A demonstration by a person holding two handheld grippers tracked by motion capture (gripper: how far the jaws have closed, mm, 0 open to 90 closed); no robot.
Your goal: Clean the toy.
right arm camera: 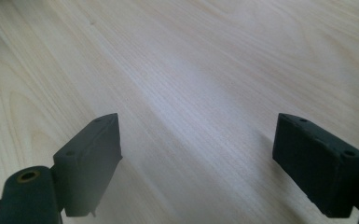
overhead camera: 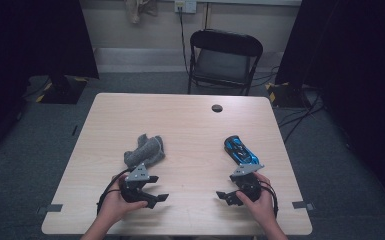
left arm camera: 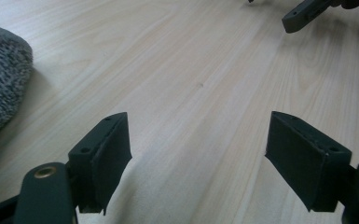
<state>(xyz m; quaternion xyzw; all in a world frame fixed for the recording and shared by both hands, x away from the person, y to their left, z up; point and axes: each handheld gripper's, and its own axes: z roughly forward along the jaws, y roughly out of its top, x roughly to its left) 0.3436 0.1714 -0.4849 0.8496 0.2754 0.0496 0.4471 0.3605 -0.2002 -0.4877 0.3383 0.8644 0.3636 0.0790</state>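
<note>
A grey fuzzy sock (overhead camera: pixel 144 151) lies crumpled on the wooden table (overhead camera: pixel 180 125), left of centre; its edge (left arm camera: pixel 0 79) fills the left side of the left gripper view. A blue toy car (overhead camera: pixel 240 150) rests right of centre. My left gripper (overhead camera: pixel 156 197) sits low over the table just in front of the sock, open, with only bare wood between its pads (left arm camera: pixel 103 158). My right gripper (overhead camera: pixel 226 196) is in front of the car, open too, nothing between its pads (right arm camera: pixel 91 163). The two grippers point toward each other; the right one's jaw tip (left arm camera: pixel 303 14) shows in the left gripper view.
A round cable hole (overhead camera: pixel 217 108) is near the table's far edge. A black folding chair (overhead camera: pixel 224 60) stands behind the table. Dark curtains hang at both sides, and cables run over the grey floor (overhead camera: pixel 300 117) at the right.
</note>
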